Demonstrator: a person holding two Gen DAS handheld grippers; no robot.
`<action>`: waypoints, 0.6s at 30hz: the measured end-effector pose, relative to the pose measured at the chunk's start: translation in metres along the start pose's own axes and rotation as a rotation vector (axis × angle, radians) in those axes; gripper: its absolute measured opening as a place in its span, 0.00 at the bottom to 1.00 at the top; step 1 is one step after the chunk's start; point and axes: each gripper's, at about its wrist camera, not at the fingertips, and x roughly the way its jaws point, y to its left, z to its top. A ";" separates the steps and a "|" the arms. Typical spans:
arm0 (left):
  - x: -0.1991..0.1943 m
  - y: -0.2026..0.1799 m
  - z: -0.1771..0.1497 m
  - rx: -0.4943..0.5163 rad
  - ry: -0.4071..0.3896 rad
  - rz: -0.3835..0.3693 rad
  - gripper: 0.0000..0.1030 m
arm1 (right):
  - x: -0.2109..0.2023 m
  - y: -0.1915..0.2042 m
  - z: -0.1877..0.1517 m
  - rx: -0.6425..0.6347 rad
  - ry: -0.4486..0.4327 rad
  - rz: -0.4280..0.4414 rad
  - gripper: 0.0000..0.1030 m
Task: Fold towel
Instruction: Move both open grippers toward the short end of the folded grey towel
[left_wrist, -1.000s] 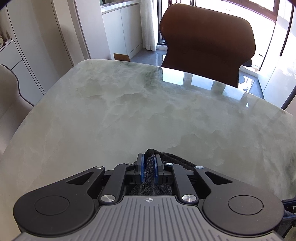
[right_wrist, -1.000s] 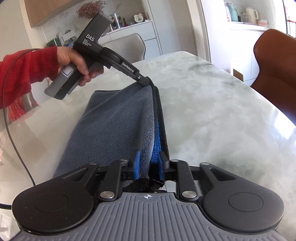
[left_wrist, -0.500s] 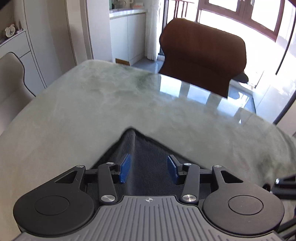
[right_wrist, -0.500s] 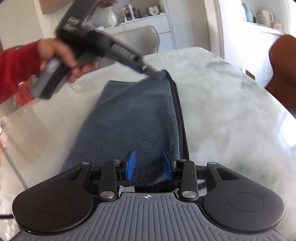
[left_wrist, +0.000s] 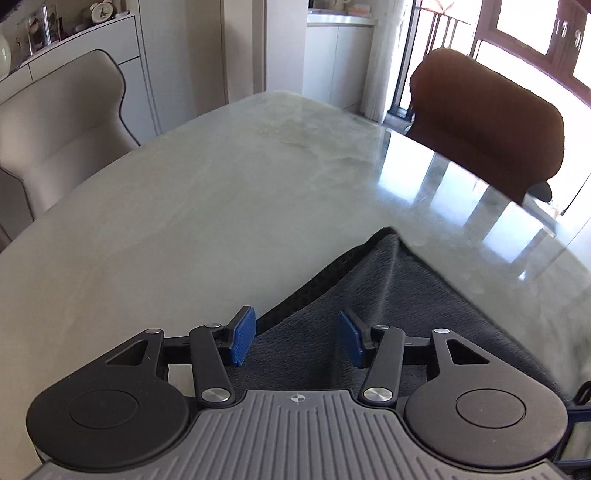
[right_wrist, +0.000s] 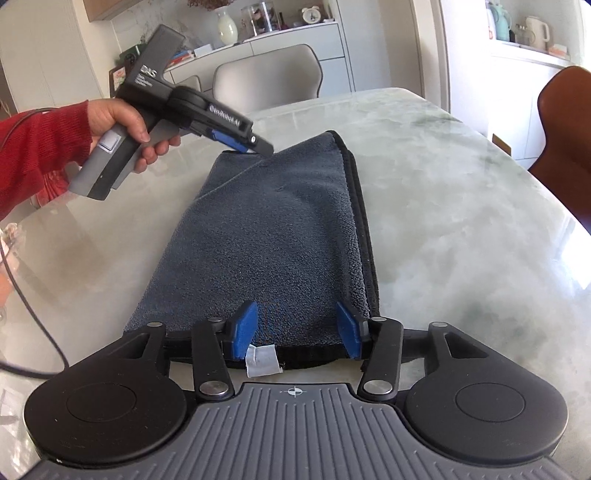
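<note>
Left claw (left_wrist: 297, 341): mine, released, jaws just widened.
Right claw (right_wrist: 297, 334): released, just widened.
Towel (right_wrist: 280, 229): folded under both, on surface (right_wrist: 461, 221).

"das" lettering on left gripper (right_wrist: 255, 146) body

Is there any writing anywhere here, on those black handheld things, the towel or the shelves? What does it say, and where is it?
"DAS": white letters on the upper body of the left tool, seen from the right wrist view.
Small lines under "DAS": too small to read.
White lettering along that tool's arm: blurred, unreadable.
White tag at the near edge of the towel: no legible print.
Clock on the shelf: numerals too small.
</note>
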 end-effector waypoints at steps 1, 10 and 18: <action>-0.001 0.004 -0.003 -0.010 -0.009 0.008 0.56 | 0.000 -0.001 0.000 0.000 0.000 0.002 0.49; -0.012 0.020 -0.005 -0.041 -0.040 0.088 0.51 | 0.001 -0.005 0.001 0.010 0.006 0.006 0.49; -0.016 -0.016 -0.006 -0.043 -0.083 -0.152 0.53 | 0.000 -0.002 0.007 0.000 -0.046 0.085 0.59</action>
